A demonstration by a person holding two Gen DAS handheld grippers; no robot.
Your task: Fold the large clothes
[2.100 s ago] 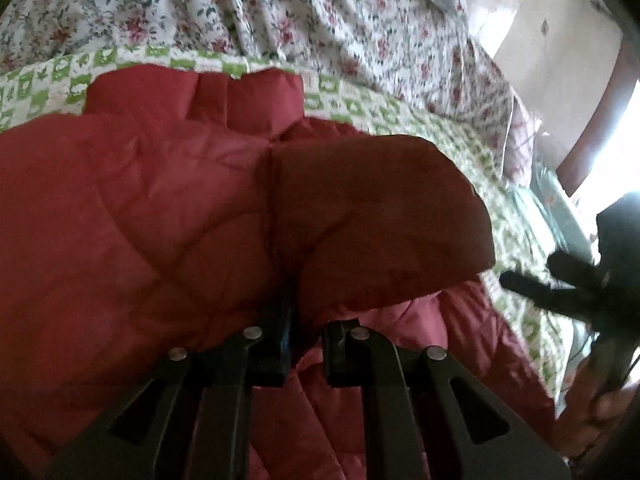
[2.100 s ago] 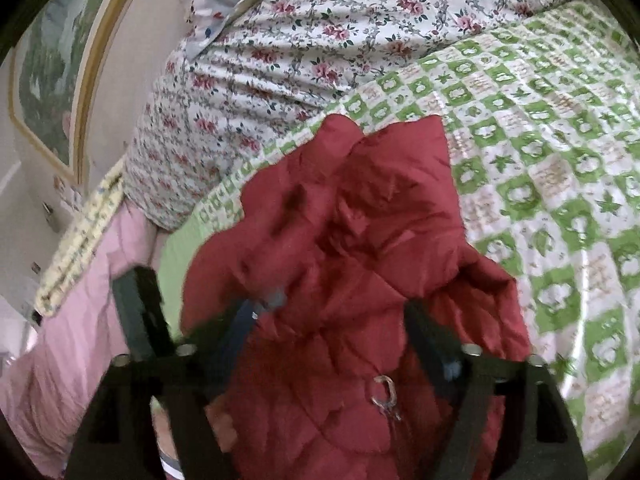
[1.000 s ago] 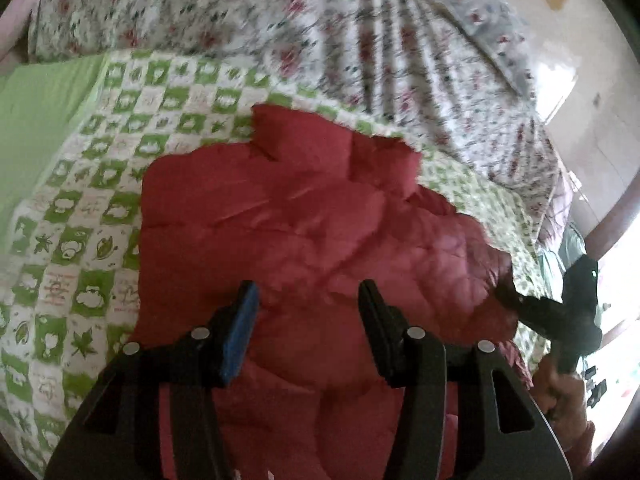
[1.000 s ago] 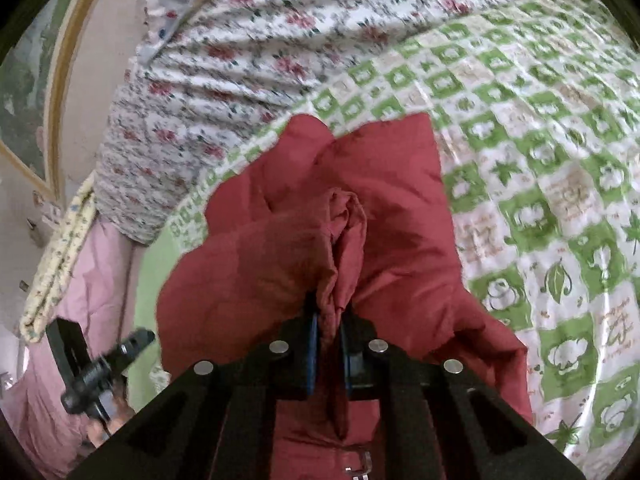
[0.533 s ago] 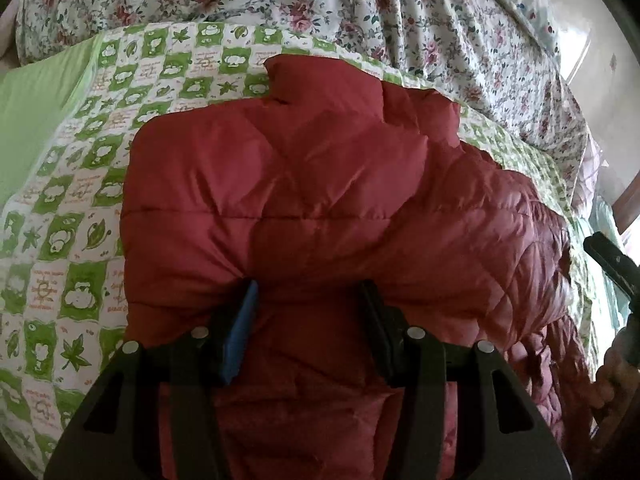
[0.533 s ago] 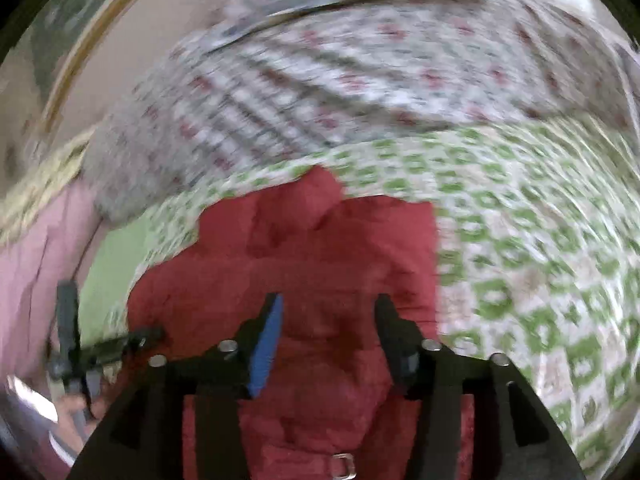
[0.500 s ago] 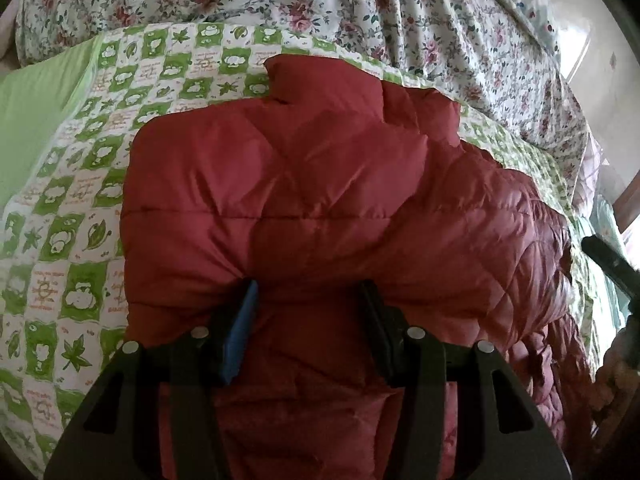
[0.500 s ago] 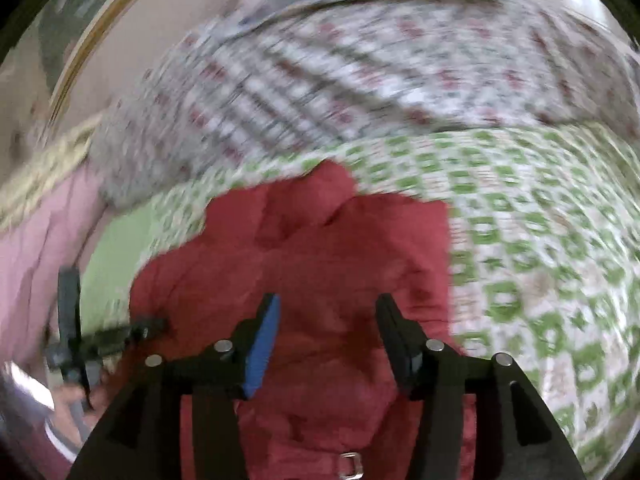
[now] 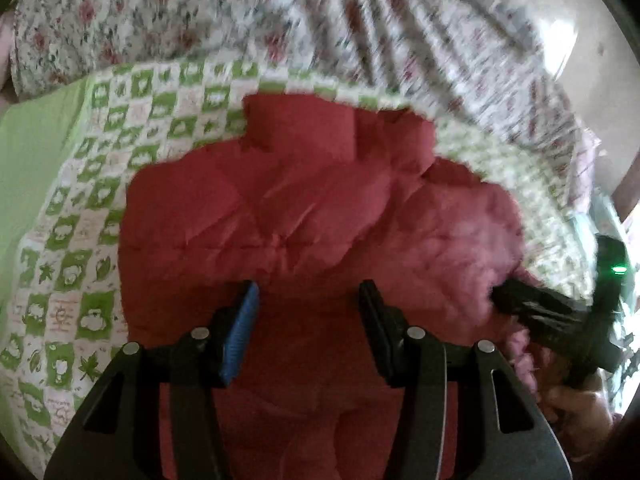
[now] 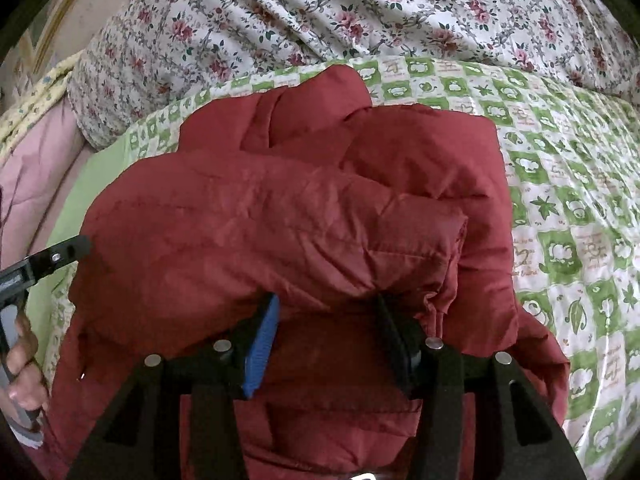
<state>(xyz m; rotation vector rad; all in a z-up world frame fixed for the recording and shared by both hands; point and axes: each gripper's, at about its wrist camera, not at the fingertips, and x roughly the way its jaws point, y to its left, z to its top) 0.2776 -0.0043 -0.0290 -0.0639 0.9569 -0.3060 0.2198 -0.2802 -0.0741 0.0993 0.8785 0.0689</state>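
Red padded jacket (image 10: 304, 216) lies partly folded on the green checked bedspread (image 10: 568, 184), near the flowered pillow (image 10: 360, 12). Right gripper (image 10: 326, 332) has just opened its jaws and hovers released above the sleeve; left gripper (image 9: 306, 320) likewise released, grasping nothing.

Both wrist views look steeply down, close over the bed (image 9: 72, 240) – they share the red jacket (image 9: 300, 208) and floral bedding (image 10: 360, 12).
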